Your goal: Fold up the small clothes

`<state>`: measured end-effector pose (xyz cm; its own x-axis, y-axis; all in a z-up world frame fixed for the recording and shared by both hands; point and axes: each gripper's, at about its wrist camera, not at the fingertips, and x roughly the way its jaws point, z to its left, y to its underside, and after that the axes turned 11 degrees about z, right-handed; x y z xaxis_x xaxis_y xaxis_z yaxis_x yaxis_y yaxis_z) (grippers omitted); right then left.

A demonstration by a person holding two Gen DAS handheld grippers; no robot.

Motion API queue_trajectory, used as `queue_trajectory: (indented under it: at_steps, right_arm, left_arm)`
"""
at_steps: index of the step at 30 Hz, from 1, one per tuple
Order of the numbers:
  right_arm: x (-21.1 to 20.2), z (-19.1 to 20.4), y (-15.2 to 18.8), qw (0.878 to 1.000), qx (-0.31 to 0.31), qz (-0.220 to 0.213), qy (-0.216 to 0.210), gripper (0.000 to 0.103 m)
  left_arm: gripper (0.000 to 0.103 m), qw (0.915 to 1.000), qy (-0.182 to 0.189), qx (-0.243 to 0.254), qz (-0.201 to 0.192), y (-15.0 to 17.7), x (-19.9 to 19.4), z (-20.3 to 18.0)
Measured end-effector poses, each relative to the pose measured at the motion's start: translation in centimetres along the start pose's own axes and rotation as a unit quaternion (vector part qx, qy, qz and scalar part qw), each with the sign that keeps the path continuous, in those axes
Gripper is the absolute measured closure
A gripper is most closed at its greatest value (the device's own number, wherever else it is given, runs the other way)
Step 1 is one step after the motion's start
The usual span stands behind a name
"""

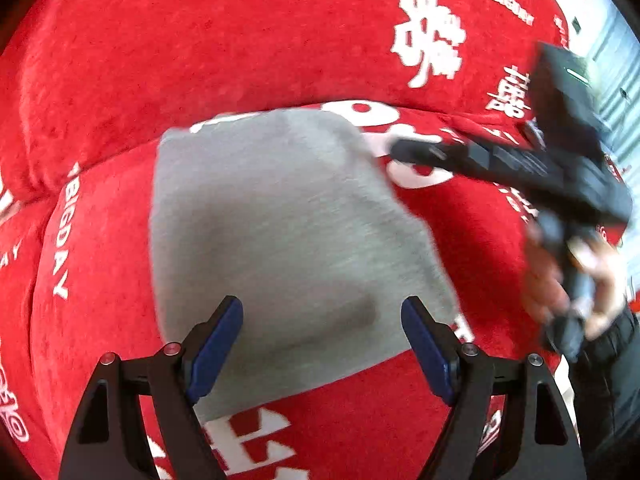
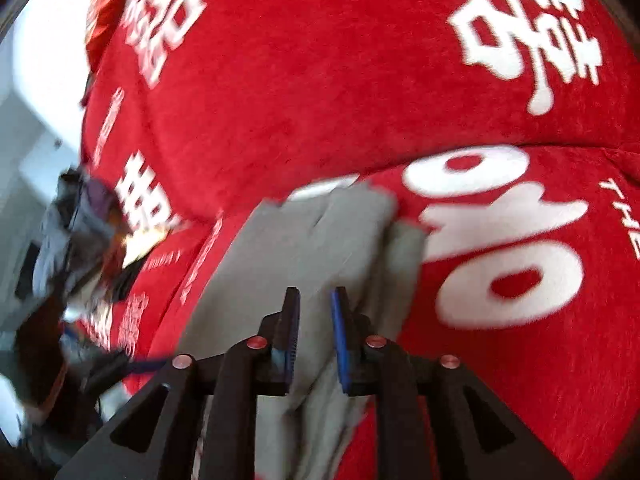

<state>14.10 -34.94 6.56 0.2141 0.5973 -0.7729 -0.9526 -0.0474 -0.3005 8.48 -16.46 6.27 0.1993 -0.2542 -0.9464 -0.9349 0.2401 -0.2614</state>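
Note:
A small grey garment [image 1: 280, 240] lies folded on a red plush sofa cover. My left gripper [image 1: 322, 312] is wide open just above its near edge, with nothing between the blue pads. My right gripper [image 2: 315, 300] hovers over the garment's right edge [image 2: 320, 240], where the layers [image 2: 404, 256] are bunched; its jaws stand a narrow gap apart with no cloth pinched between them. It also shows in the left wrist view [image 1: 404, 148], blurred, at the garment's far right corner.
The red sofa cover [image 1: 200, 60] with white lettering spans the seat and backrest [image 2: 320, 80]. A hand [image 1: 568, 280] holds the right gripper's body. The left gripper and its hand show blurred at the left [image 2: 88, 240]. White wall and floor lie beyond the sofa's edge [image 2: 32, 100].

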Motion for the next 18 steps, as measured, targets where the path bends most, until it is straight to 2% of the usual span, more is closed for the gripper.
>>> queue_trajectory:
  at_steps: [2, 4, 5, 6, 7, 10, 11, 12, 13, 14, 15, 18]
  right_arm:
    - [1.2, 1.0, 1.0, 1.000, 0.002, 0.013, 0.014, 0.076]
    - [2.3, 1.2, 1.8, 0.999, -0.005, 0.020, 0.047, 0.076]
    - [3.3, 1.3, 2.1, 0.993, -0.015, 0.031, 0.113, 0.071]
    - [3.7, 1.3, 2.2, 0.990, -0.017, 0.035, 0.139, 0.052]
    - [2.8, 1.0, 2.4, 0.988, -0.008, 0.024, 0.151, 0.050]
    - [0.5, 2.5, 2.9, 0.984, -0.011, 0.004, 0.176, 0.047]
    - [0.0, 3.0, 3.1, 0.983, -0.021, -0.003, 0.184, 0.046]
    - [-0.7, 4.2, 3.5, 0.980, -0.041, -0.009, 0.197, 0.041]
    - [-1.1, 5.0, 3.8, 0.978, -0.053, -0.011, 0.202, 0.037]
    - [-1.2, 5.7, 4.1, 0.977, -0.061, -0.012, 0.203, 0.037]
    - [-1.5, 6.1, 4.4, 0.977, -0.068, -0.013, 0.202, 0.037]
    - [-1.5, 8.0, 5.1, 0.977, -0.080, -0.011, 0.196, 0.037]
  left_arm:
    - [0.021, 0.9998, -0.001, -0.019, 0.007, -0.3, 1.1, 1.1]
    - [0.021, 0.9996, -0.021, -0.011, 0.013, -0.3, 2.3, 0.7]
    - [0.021, 0.9986, -0.048, 0.007, 0.020, -0.2, 2.9, -0.1]
    - [0.021, 0.9976, -0.063, 0.020, 0.020, 0.3, 2.7, -0.7]
    - [0.021, 0.9961, -0.079, 0.035, 0.020, 0.7, 2.4, -1.4]
    - [0.021, 0.9972, -0.062, 0.041, 0.005, 1.6, 0.4, -1.7]
    - [0.016, 0.9968, -0.071, 0.035, -0.008, 1.7, -0.3, -1.5]
    - [0.005, 0.9954, -0.089, 0.026, -0.025, 1.8, -1.0, -1.2]
    - [0.000, 0.9936, -0.104, 0.019, -0.040, 1.9, -1.4, -0.8]
    - [0.001, 0.9897, -0.127, 0.002, -0.065, 2.0, -2.0, -0.1]
    - [0.001, 0.9878, -0.138, -0.010, -0.072, 1.9, -2.1, 0.5]
    - [0.001, 0.9889, -0.127, -0.046, -0.062, 1.5, -2.0, 2.9]
